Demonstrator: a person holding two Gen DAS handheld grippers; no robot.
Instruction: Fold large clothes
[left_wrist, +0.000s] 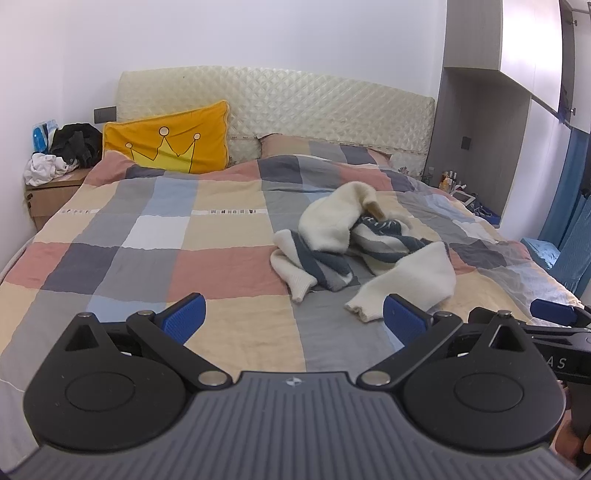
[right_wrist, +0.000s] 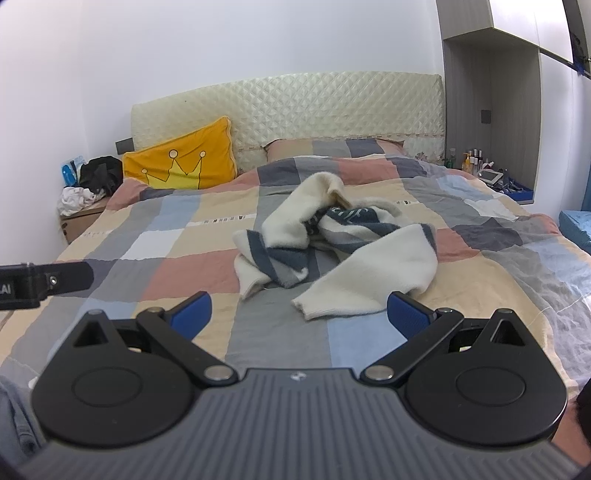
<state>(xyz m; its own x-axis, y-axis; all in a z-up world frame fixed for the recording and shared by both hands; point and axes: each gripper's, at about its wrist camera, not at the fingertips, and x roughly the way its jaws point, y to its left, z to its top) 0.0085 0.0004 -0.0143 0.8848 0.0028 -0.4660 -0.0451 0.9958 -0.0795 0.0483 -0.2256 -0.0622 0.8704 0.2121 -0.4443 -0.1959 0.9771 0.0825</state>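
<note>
**Crumpled sweater waiting, both grippers empty**

Right now my left gripper (left_wrist: 293, 317) and my right gripper (right_wrist: 299, 314) both hang above the near part of the bed, jaws spread wide and holding nothing. Ahead of them the sweater (right_wrist: 332, 240) lies in a loose heap on the checked quilt (right_wrist: 166, 273), roughly mid-bed and a little toward my right side. It is cream knit with dark blue stripes, and its parts are twisted over each other, so I cannot tell front from back.

I judge it soft, thick and fairly light, with plenty of give: it will sag and stretch if I lift it by one point, and the fuzzy knit should grip well between the blue pads (right_wrist: 408, 312) and not slip. Nothing about it is fragile.

Two cream cuffs point toward me. The nearer sleeve end (right_wrist: 310, 308) lies just ahead of my right gripper; the other cuff (right_wrist: 249, 286) sits beside it to the left. Those ribbed ends look like the firmest places to pinch, one per gripper, so I could pull the sleeves apart and spread the body flat before any fold.
</note>
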